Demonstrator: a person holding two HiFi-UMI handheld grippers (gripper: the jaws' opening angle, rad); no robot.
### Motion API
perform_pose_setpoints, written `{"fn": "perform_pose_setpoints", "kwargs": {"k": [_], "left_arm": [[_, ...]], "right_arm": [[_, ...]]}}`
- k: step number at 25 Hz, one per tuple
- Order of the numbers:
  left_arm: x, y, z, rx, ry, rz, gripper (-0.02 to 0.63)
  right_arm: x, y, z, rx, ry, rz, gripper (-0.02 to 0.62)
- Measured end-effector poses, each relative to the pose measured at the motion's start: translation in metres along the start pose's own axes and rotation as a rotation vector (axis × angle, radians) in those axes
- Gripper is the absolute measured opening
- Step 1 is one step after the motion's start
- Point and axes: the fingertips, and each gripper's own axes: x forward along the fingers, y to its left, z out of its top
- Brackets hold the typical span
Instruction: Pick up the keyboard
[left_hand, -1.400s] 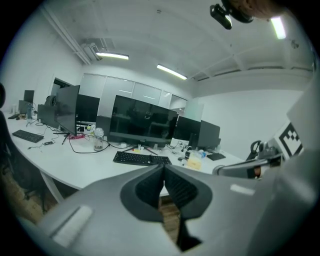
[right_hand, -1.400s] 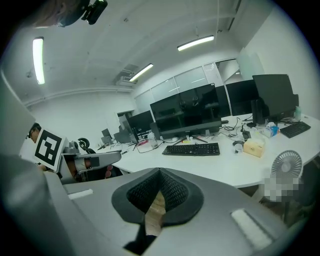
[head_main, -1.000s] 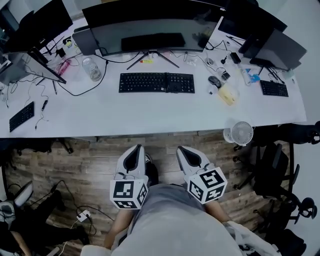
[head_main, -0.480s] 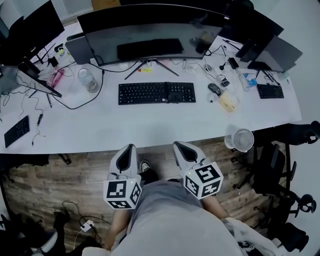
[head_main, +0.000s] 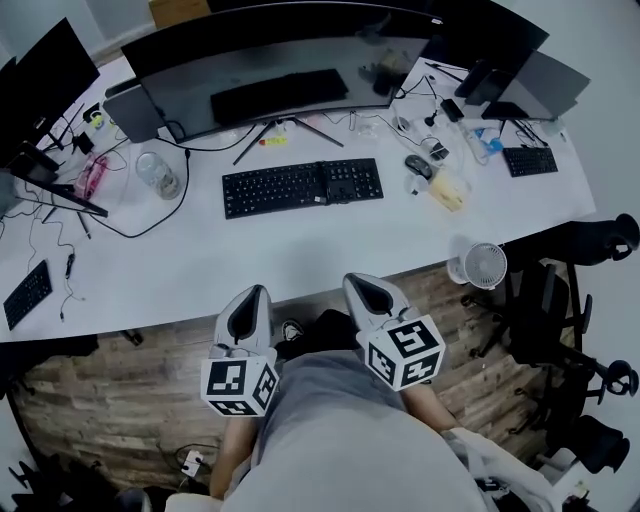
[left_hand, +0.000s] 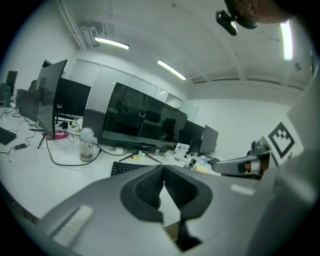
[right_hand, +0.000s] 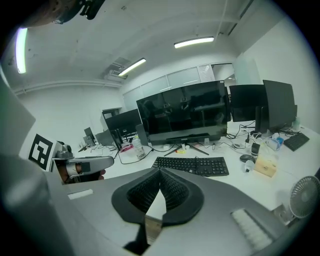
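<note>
black keyboard (head_main: 303, 187) lies flat on the white desk (head_main: 250, 255), in front of the wide monitor (head_main: 280, 60) stand. clear jar (head_main: 158, 175) to its left, mouse (head_main: 419, 166) to its right. left gripper (head_main: 254, 295) and right gripper (head_main: 358, 284) are side by side at the desk's near edge, well short of the keyboard, both aimed toward it. both jaw pairs closed tip to tip, nothing between them. small fan (head_main: 484, 266) just off the desk edge at right.
</note>
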Motion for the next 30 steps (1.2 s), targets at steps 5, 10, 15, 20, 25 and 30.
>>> {"fn": "perform_pose_setpoints", "kwargs": {"k": [5,10,15,20,25,30], "left_arm": [[0.01,0.0,-0.002,-0.001,0.017,-0.018,0.0],[0.025,-0.001,0.001,0.038,0.029,-0.013,0.0],[0.048,-0.006,0.009,0.108,0.05,-0.01,0.0],[0.075,-0.009,0.017,0.171,0.066,-0.009,0.0],[0.101,-0.012,0.028,0.192,0.066,-0.009,0.0],[0.127,-0.011,0.039,0.197,0.06,0.009,0.0]], "right_arm": [[0.006,-0.011,0.002,0.004,-0.001,-0.017,-0.005],[0.017,-0.025,0.006,0.017,-0.004,-0.016,-0.005],[0.032,-0.039,0.014,0.035,0.003,-0.003,-0.005],[0.049,-0.054,0.02,0.044,0.015,0.01,-0.005],[0.066,-0.072,0.033,0.046,0.009,0.026,-0.005],[0.083,-0.092,0.045,0.044,0.007,0.048,-0.005]]}}
